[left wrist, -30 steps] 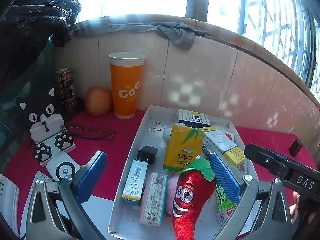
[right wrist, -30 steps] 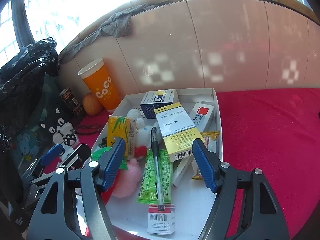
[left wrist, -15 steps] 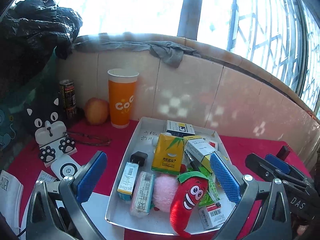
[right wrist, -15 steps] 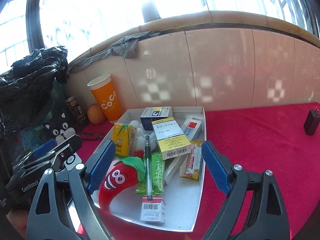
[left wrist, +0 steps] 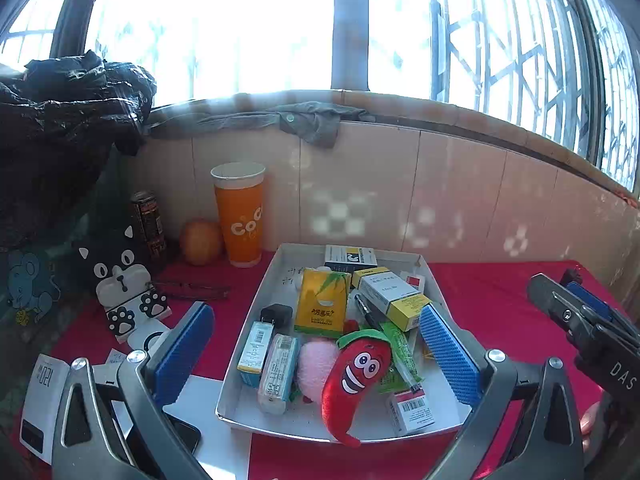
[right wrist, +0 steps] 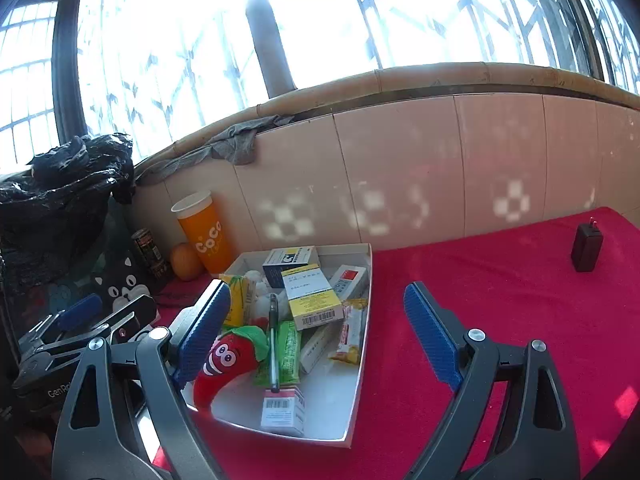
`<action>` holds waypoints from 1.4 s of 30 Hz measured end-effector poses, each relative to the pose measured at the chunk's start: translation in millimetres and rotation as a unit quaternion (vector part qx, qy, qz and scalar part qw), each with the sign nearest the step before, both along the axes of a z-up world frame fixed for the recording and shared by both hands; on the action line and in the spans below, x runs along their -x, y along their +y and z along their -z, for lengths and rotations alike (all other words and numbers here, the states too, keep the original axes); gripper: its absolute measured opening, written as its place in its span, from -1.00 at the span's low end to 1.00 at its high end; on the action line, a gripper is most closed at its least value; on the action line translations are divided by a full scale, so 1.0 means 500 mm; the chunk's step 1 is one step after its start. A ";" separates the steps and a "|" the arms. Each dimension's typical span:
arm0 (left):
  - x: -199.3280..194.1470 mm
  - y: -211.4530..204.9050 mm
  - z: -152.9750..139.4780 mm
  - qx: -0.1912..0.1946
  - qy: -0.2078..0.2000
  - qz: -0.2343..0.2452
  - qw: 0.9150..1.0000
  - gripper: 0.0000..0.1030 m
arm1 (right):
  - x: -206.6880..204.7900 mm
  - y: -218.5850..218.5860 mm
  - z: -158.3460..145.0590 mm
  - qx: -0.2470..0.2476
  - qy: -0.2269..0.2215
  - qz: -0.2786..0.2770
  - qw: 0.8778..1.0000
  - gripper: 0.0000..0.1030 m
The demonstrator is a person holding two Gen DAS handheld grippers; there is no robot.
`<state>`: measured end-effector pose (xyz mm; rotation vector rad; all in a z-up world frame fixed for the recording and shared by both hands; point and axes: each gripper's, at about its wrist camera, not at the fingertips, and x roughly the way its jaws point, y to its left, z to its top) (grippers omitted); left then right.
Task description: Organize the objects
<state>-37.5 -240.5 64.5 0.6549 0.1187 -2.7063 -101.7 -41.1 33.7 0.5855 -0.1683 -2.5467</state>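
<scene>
Both my grippers hang empty, near edge of the scene, jaws spread wide; my right gripper (right wrist: 316,336) has just been opening further with nothing between its pads. My left gripper (left wrist: 316,352) frames the white tray (left wrist: 260,304) ahead and below. The one thing outside it, a black plug adapter (right wrist: 587,249), stands upright on the red cloth (right wrist: 500,280), far and to the right of my right fingers, well apart from the tray. My right hand is clearly nearer it. Its long axis runs vertical, prongs up: small, boxy, matte black, probably light and rigid.
</scene>
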 end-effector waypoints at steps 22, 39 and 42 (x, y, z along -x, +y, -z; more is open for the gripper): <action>-0.064 0.114 0.033 0.013 -0.061 -0.027 0.998 1.00 | -0.149 0.159 -0.014 0.008 0.074 0.124 0.989 1.00; -0.110 0.135 0.036 0.001 -0.071 -0.030 0.997 1.00 | -0.201 0.214 0.002 -0.003 0.068 0.155 0.986 1.00; -0.119 0.146 0.033 0.008 -0.067 -0.028 0.997 1.00 | -0.203 0.222 0.007 -0.008 0.055 0.158 0.986 1.00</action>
